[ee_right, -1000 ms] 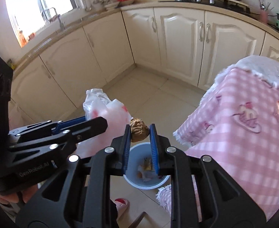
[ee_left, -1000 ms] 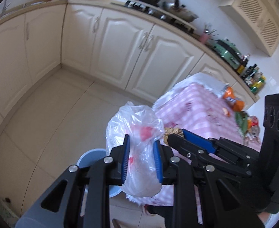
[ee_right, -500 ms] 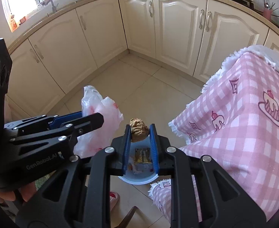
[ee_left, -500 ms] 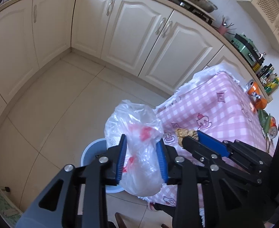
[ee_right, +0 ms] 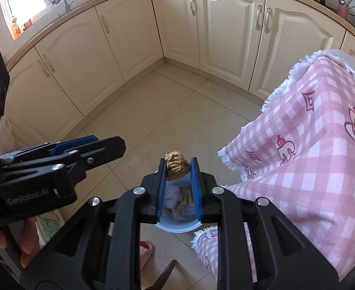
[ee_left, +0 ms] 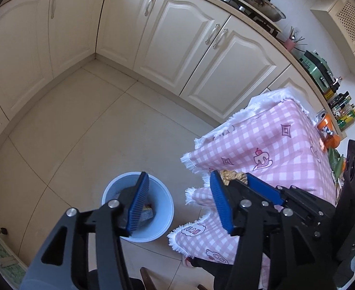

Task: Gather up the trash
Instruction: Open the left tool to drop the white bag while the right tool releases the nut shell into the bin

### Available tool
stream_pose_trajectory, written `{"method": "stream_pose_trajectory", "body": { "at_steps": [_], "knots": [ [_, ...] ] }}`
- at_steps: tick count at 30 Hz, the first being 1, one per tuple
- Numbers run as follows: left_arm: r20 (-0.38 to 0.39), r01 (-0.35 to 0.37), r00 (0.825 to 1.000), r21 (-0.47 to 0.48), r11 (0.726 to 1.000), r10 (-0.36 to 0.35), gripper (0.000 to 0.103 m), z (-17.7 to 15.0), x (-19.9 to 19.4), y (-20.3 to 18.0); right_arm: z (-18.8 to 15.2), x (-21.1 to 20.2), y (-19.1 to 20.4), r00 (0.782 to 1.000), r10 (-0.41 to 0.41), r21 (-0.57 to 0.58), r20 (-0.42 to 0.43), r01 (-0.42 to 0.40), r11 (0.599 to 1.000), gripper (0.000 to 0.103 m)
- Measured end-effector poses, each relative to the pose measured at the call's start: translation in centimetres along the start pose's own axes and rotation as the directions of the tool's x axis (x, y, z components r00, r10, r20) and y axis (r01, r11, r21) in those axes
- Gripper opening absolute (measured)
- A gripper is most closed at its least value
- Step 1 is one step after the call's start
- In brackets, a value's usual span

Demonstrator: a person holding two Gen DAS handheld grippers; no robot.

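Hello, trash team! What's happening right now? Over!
Left gripper just opened, empty. Right gripper squeezing brown lump above blue bin. Nothing blocking.

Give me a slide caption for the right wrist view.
Right claw grips a brown crumpled wad above the blue bin; open left claw alongside.

Both wrist cameras look steeply down, sharing the blue bin (ee_left: 138, 207) nearby.

White lettering reading "GenRobot.AI" is printed on the black body of the left gripper (ee_right: 90, 146). No other text is legible.
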State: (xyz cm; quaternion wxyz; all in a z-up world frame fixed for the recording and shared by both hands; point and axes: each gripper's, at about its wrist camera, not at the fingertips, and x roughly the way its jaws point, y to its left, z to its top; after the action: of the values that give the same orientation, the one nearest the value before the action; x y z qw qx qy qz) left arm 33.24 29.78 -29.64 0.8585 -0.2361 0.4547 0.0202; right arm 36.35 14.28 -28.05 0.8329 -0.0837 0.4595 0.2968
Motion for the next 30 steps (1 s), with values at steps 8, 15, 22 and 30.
{"method": "stream_pose_trajectory", "body": {
  "at_steps": [8,15,22,30],
  "knots": [
    [0.003,-0.052,0.999,-0.006,0.999,0.052,0.052,-0.2,-1.1,1.1,-0.3,1.0,0.8,0.999,0.023,-0.007,-0.026,-0.024,1.000,0.020],
    [-0.001,-0.091,0.996,-0.013,0.996,0.091,0.052,-0.4,-1.8,2.4,0.1,1.7,1.8,0.999,0.047,-0.003,-0.027,-0.047,0.999,0.020],
    [0.004,-0.089,0.996,-0.020,0.996,0.090,0.052,-0.4,-2.2,2.9,0.6,1.5,2.4,0.998,0.058,-0.002,-0.008,-0.058,0.998,0.021],
    [0.009,-0.089,0.996,-0.015,0.996,0.089,0.052,-0.5,-2.4,2.7,1.0,0.9,1.7,0.999,0.035,0.029,0.026,-0.036,0.999,0.041]
  ]
}}
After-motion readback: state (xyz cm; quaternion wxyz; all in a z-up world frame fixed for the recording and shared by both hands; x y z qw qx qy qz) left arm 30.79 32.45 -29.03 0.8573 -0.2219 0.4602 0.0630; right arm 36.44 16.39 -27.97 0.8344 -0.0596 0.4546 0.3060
